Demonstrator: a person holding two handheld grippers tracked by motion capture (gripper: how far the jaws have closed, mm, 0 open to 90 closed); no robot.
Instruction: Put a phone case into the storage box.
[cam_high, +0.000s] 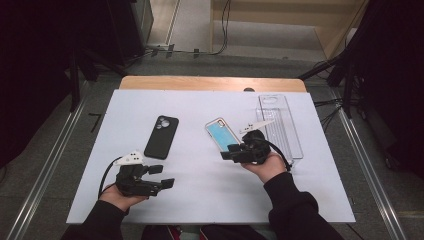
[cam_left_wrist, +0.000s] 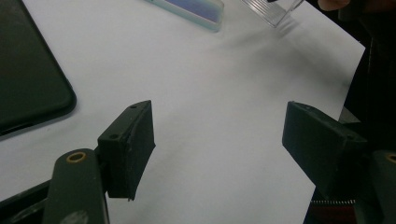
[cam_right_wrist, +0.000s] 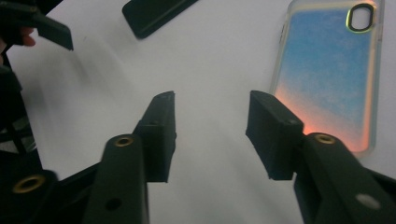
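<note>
Iridescent phone case (cam_right_wrist: 327, 70) lies just beside my right gripper (cam_right_wrist: 212, 123), jaws apart, empty; left gripper (cam_left_wrist: 219, 140) wide, empty. Release looks done; next, probably the black case (cam_high: 161, 136).

- Two phone cases: one black case (cam_high: 161, 136) at the left, one blue case (cam_high: 222, 133) at the right.
- One clear plastic tray (cam_high: 281, 125), far right.
- Two grippers: left gripper (cam_high: 165, 176), right gripper (cam_high: 229, 152).
</note>
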